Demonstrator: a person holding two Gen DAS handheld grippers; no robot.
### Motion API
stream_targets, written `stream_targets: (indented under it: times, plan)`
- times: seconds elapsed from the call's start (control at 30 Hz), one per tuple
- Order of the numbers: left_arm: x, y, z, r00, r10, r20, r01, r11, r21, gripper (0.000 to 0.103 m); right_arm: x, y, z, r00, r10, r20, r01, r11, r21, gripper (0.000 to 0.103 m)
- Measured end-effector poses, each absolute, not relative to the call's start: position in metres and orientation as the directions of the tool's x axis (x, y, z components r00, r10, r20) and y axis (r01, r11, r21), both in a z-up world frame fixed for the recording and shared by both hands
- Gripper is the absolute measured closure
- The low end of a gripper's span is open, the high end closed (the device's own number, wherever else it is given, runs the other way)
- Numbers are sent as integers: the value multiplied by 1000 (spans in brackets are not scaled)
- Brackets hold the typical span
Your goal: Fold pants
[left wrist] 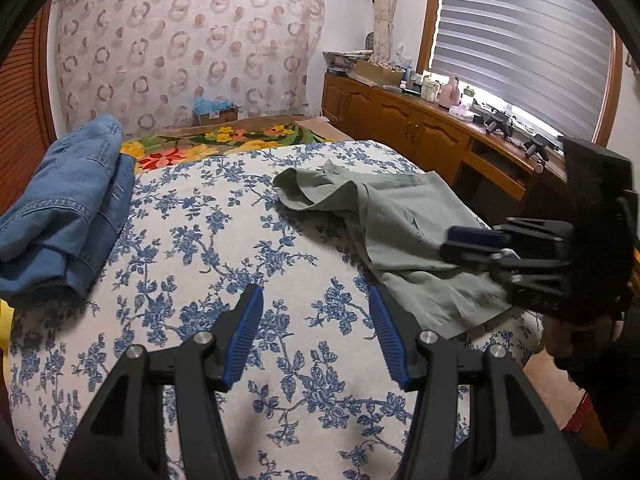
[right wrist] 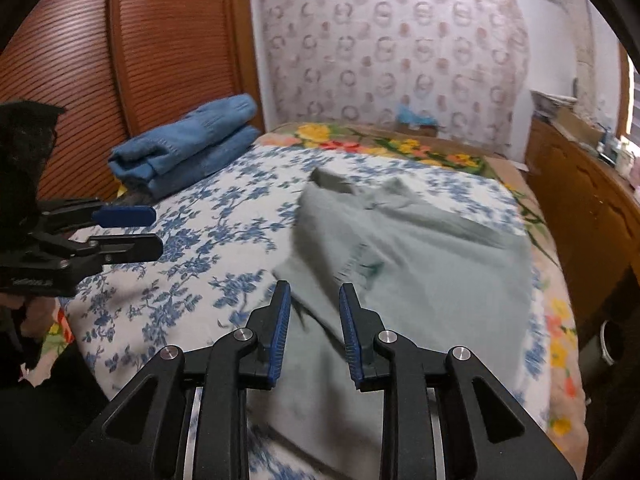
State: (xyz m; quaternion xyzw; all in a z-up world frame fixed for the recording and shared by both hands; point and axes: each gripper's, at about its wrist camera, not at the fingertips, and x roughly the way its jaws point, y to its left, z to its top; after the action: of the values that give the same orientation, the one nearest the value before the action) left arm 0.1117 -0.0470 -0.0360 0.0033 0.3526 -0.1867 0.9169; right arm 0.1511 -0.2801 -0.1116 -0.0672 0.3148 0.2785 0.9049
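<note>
The bed's cover (left wrist: 208,264) is a white cloth printed with blue flower sprigs, a little puckered; it fills the near ground in both wrist views; beyond it, at twelve o'clock, a band of blanket (left wrist: 224,140) shows yellow, red and orange blooms, and behind that a pale curtain (left wrist: 188,44) patterned with rings hangs over the far wall. A slatted reddish-brown door (right wrist: 120,52) stands at ten o'clock; a wooden cabinet (left wrist: 400,120) with cluttered top runs under a blinded window (left wrist: 524,36) at two o'clock.

The left gripper (left wrist: 316,308) hangs over bare cover, its ribbed blue pads wide apart and nothing between them. The right gripper (right wrist: 314,308) has its jaws parted narrowly, holding nothing; grey-green cloth lies just under and beyond its tips, though whether the tips touch it I cannot tell.

The pants (right wrist: 420,264) are soft, matt, grey-green, spread rumpled with one part folded over, lying from the right gripper's twelve to one o'clock, and at the left gripper's two o'clock, apart from it. A folded stack of blue denim (left wrist: 60,216) sits at the far left, at ten o'clock.
</note>
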Motion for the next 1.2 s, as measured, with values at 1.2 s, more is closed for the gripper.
stream_targets:
  times: [1.2]
  plan:
    - [122, -57, -57, 638, -365, -678, 359, 920, -157, 49, 189, -259, -105, 624, 453, -637, -587, 809, 0, 101]
